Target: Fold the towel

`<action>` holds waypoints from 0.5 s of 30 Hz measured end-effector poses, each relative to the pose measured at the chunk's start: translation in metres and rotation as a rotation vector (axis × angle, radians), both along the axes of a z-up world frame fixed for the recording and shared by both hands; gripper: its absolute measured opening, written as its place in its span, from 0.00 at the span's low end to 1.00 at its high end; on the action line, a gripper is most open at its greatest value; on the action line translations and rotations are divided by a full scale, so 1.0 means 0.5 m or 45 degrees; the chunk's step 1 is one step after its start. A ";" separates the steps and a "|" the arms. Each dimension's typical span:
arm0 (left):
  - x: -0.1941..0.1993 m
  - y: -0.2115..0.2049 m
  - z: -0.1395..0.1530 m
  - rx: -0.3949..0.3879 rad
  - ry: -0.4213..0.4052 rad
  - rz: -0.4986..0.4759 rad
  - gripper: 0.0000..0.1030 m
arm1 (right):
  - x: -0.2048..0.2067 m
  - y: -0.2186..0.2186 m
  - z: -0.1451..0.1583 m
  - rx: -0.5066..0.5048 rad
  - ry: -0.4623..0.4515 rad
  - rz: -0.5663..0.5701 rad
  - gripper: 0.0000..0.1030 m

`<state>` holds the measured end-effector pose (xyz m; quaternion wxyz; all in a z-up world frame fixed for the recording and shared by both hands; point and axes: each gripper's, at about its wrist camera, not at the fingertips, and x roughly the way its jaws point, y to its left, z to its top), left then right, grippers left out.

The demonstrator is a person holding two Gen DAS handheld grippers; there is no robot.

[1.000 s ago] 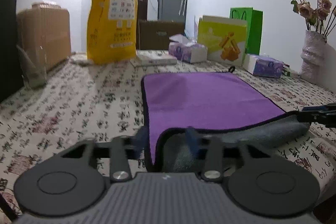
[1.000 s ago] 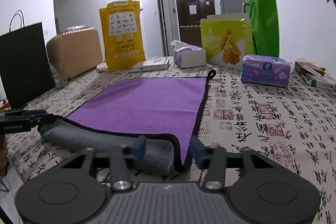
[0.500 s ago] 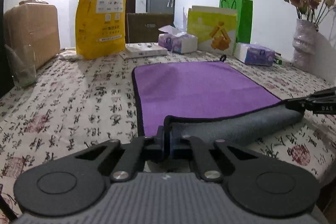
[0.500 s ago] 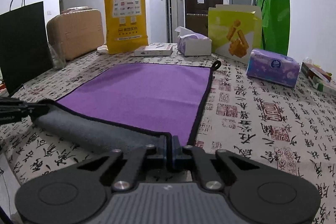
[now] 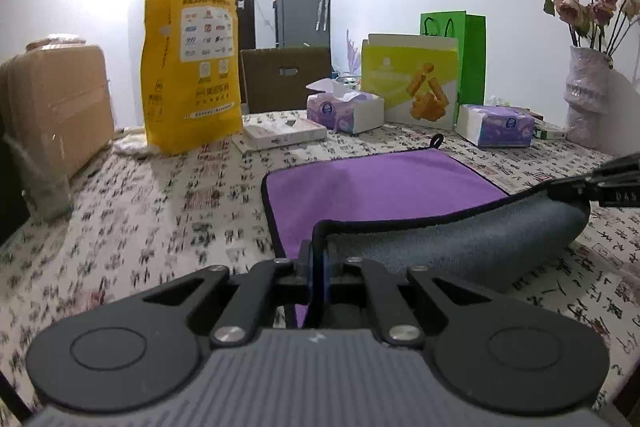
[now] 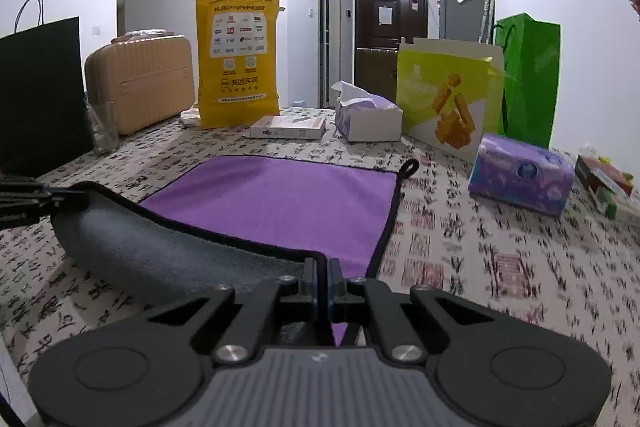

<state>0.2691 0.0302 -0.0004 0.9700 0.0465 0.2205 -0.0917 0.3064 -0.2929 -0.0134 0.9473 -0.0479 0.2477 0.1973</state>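
Towel: we see it spread purple side up on the bench; its near edge is lifted off the cloth and curls over, showing the grey underside.
Left gripper: we hold it clamped on the towel's near left corner, the black hem pinched between the fingers.
Right gripper: clenched on the near right corner in the same way; it also shows at the right edge of the left view.
Far corner: a black hanging loop lies flat on the bench.
Behind the towel: a flat box, an open tissue box and a yellow bag stand near the far edge, apart from the towel.
Right of it: a tissue pack lies near the towel; behind it stand a lime bag and a green bag; a vase of dried roses sits at the wall.
Left of it: a glass, a suitcase and a black bag, all well apart from the towel.
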 end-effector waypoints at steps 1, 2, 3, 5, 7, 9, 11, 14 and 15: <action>0.008 0.001 0.005 0.010 -0.003 -0.002 0.05 | 0.010 0.000 0.005 -0.004 0.000 0.004 0.04; 0.016 0.002 0.009 0.012 -0.003 -0.003 0.05 | 0.018 0.001 0.009 -0.002 0.000 0.008 0.04; 0.025 0.003 0.014 0.011 -0.004 -0.004 0.05 | 0.027 0.003 0.014 -0.004 -0.003 0.012 0.04; 0.044 0.007 0.023 0.004 -0.004 -0.005 0.05 | 0.046 0.006 0.020 -0.014 -0.012 0.017 0.04; 0.064 0.009 0.031 0.005 -0.004 -0.008 0.05 | 0.071 0.008 0.024 -0.009 -0.002 0.017 0.04; 0.085 0.012 0.036 -0.005 0.002 -0.010 0.05 | 0.094 0.009 0.028 -0.003 0.006 0.018 0.04; 0.107 0.016 0.041 -0.011 0.008 -0.011 0.05 | 0.116 0.010 0.034 -0.009 0.003 0.021 0.04; 0.142 0.018 0.045 -0.020 0.021 -0.010 0.05 | 0.153 0.011 0.043 -0.011 0.009 0.022 0.04; 0.157 0.018 0.046 -0.021 0.028 -0.009 0.05 | 0.167 0.012 0.046 -0.010 0.013 0.021 0.04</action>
